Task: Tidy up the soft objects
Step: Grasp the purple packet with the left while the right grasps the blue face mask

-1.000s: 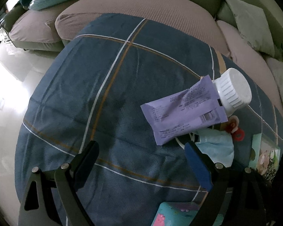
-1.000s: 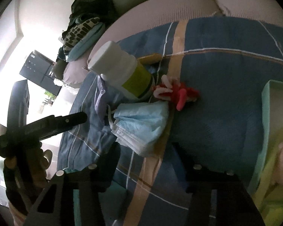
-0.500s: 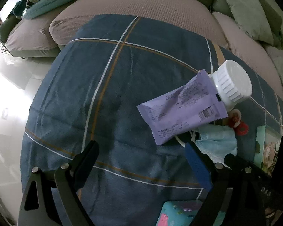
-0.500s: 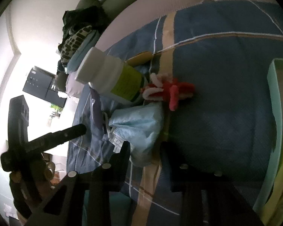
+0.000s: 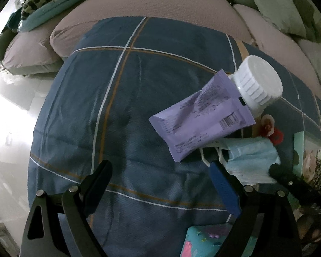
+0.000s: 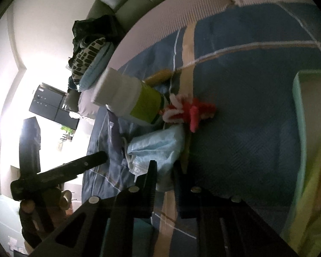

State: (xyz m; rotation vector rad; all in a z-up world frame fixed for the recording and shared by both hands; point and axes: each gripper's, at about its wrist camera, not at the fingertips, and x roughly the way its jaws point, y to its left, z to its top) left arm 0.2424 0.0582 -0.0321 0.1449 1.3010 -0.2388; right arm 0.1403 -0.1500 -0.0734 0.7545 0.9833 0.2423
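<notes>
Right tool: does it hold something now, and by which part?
The right tool pinches the blue face mask by its near edge. The left tool is open, holding nothing.

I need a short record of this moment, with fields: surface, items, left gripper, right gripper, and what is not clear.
surface: blue checked blanket on a sofa
items: purple packet, white-capped bottle, blue face mask, red and white fuzzy toy, green box
left gripper: jaws wide apart, holding nothing
right gripper: jaws narrowed around the mask's edge
unclear: whether the mask is lifted off the blanket
</notes>
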